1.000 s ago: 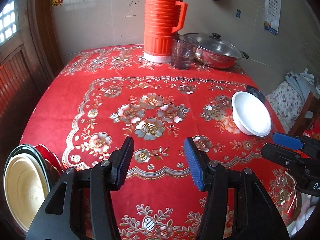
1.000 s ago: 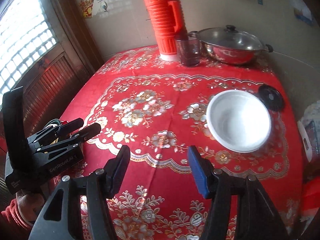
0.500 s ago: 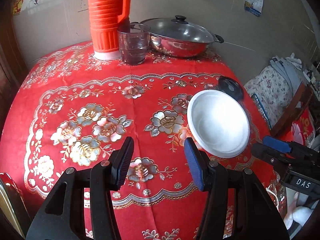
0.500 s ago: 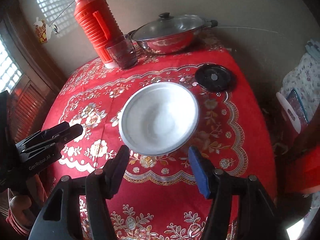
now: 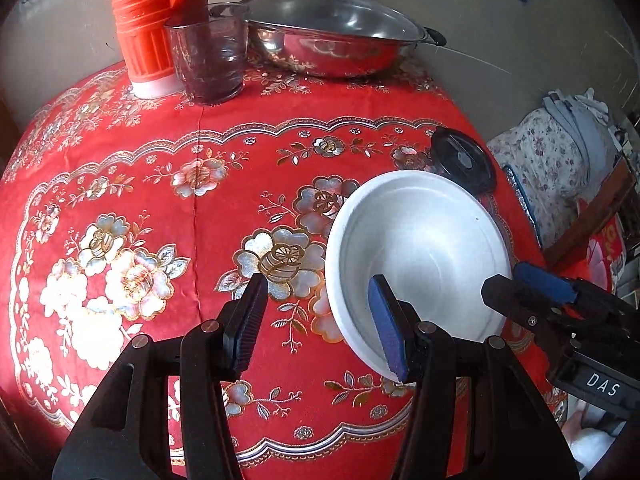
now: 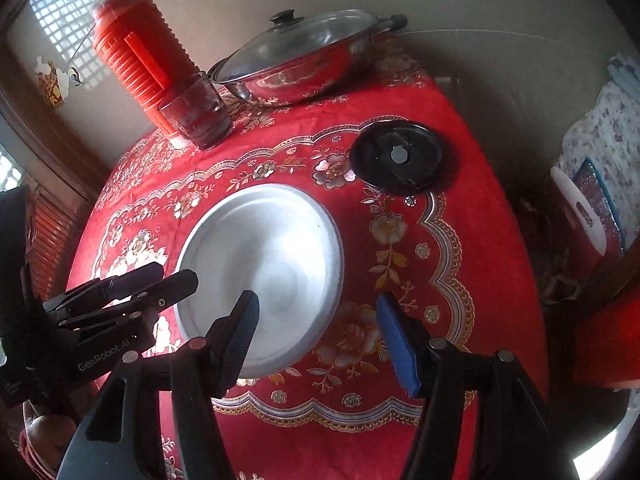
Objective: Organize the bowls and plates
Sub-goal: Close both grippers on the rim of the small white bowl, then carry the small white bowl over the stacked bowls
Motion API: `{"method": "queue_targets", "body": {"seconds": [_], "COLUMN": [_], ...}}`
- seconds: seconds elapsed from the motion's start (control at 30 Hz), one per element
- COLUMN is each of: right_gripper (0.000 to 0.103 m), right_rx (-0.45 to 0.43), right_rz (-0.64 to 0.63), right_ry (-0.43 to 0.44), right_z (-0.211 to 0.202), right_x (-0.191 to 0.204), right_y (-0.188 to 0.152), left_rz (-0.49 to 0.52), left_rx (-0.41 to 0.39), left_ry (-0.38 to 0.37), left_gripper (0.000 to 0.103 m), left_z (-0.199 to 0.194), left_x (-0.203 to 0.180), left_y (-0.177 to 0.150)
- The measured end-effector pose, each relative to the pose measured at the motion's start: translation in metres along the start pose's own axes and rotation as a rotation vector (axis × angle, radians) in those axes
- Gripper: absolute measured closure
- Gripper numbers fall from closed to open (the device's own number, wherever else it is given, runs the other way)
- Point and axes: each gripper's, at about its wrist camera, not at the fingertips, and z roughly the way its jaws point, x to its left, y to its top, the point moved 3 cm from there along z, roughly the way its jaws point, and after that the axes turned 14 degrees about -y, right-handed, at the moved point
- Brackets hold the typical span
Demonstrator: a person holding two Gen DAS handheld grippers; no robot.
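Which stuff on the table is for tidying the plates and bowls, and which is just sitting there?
For the job:
- white bowl
- left gripper, open
- right gripper, open

Just sitting there:
- red flask
- glass
- pan with lid
- black lid
- tablecloth

Home dining table (image 5: 160,184), lidded wok (image 5: 332,36)
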Motion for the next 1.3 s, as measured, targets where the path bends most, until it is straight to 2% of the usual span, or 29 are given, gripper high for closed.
{"method": "queue_targets", "body": {"seconds": [0.3, 0.37, 0.4, 0.43, 0.47, 0.6, 0.8, 1.3], "right_gripper": [0.044, 0.054, 0.063, 0.071, 0.074, 0.077, 0.077, 0.073], "right_rx": [0.014, 0.013, 0.012, 0.013, 0.015, 0.001, -0.012, -0.068], "right_rz": [-0.018, -0.024, -0.029, -0.039, -0.052, -0.063, -0.092, -0.18], "right_ry": [0.006, 0.005, 0.003, -0.001, -0.006, 0.004, -0.01, 0.013], "right_z": [0.014, 0.015, 0.015, 0.015, 0.015, 0.012, 0.006, -0.026], "right_x": [0.0, 0.0, 0.001, 0.003, 0.005, 0.01, 0.023, 0.082], "right_y": [0.006, 0.007, 0.007, 0.007, 0.006, 0.004, -0.003, -0.029], "left_rz": [-0.011, 0.0, 0.007, 0.015, 0.026, 0.031, 0.006, -0.043], "left_rx": [0.048, 0.046, 0.042, 0.036, 0.051, 0.081, 0.067, 0.004], "left_ry": [0.011, -0.001, -0.003, -0.005, 0.003, -0.011, -0.01, 0.025], "left_gripper": [0.05, 0.051, 0.053, 0.07, 0.086, 0.086, 0.086, 0.086], "left_z": [0.023, 0.024, 0.024, 0.024, 0.026, 0.029, 0.016, -0.049], "left_x": [0.002, 0.0, -0.001, -0.002, -0.003, -0.003, 0.008, 0.044], "left_y": [0.004, 0.005, 0.004, 0.005, 0.004, 0.002, -0.005, -0.046]}}
